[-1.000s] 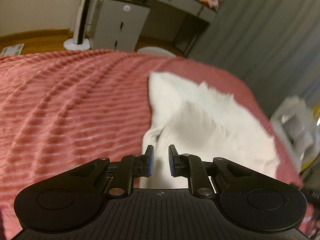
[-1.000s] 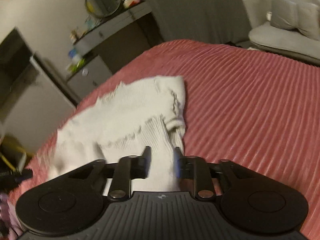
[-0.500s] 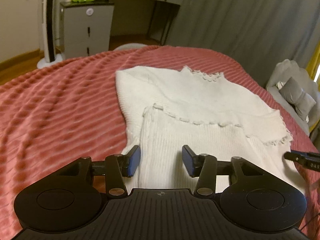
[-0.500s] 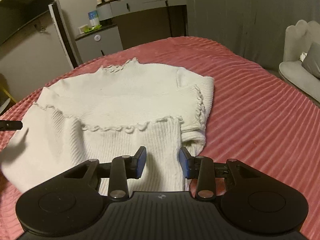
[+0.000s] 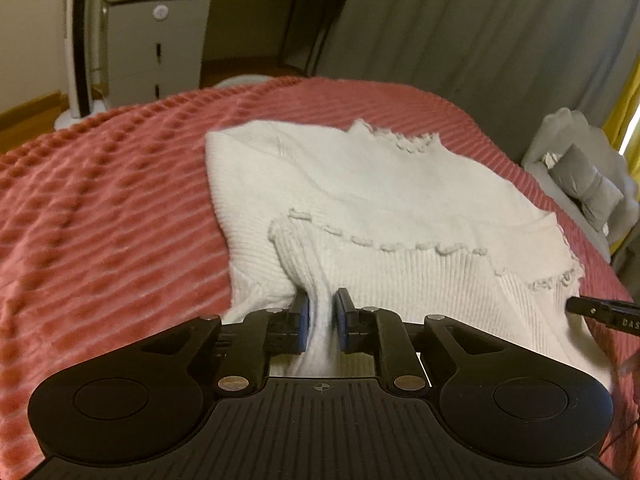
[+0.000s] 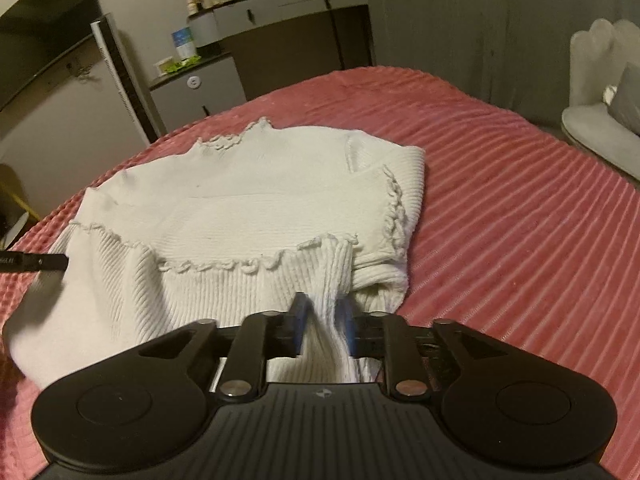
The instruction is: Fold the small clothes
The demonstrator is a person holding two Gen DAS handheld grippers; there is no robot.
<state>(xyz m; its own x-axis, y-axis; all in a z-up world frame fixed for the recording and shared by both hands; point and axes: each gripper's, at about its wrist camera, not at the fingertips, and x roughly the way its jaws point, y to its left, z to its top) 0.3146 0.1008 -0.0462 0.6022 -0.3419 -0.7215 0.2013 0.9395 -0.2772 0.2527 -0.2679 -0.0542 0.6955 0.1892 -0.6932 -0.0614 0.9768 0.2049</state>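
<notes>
The white ribbed sweater point(image 5: 380, 200) lies partly folded on the pink bedspread point(image 5: 100, 208). The left gripper point(image 5: 322, 312) pinches a bunch of the near fold's left corner; the right gripper point(image 6: 322, 316) pinches its right corner. The knit looks soft, light and stretchy, likely to sag between grips, so both corners seem the sensible hold.
</notes>
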